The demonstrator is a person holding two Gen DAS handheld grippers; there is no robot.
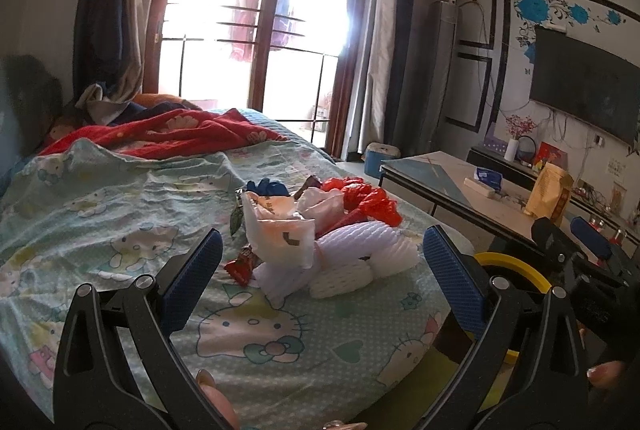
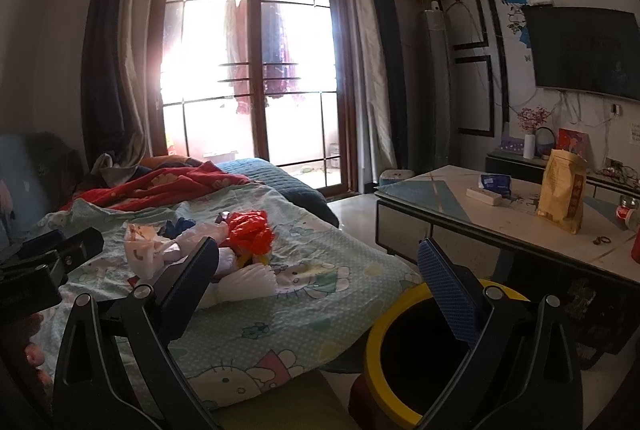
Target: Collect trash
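Nearest the left wrist camera, the left gripper (image 1: 322, 274), black-framed with blue textured finger pads, is spread wide with nothing between its pads, hovering over the pale green cartoon-cat bedsheet (image 1: 120, 214). Just beyond its fingertips lies the heap of trash on the sheet: a small red snack wrapper (image 1: 242, 264), white ribbed foam fruit netting (image 1: 360, 254), a crumpled white plastic bag with printing (image 1: 280, 230), and behind these a scrunched red plastic bag (image 1: 372, 200) and a bit of blue crumpled material (image 1: 266, 187). In the right wrist view, the right gripper (image 2: 316, 266) is likewise wide open and holds nothing; its right finger hangs over the mouth of a round bin with a yellow rim and dark inside (image 2: 374, 334), which stands on the floor beside the bed's edge. Farther back, a rumpled red patterned blanket (image 1: 180, 130) lies across the bed. To the right stands a low pale-topped table (image 2: 460, 206) bearing a tall yellow paper bag (image 2: 562, 190). Beyond everything, a brown-framed glass door (image 2: 256, 70) glares with daylight, and a dark flat television (image 2: 584, 50) hangs on the wall.
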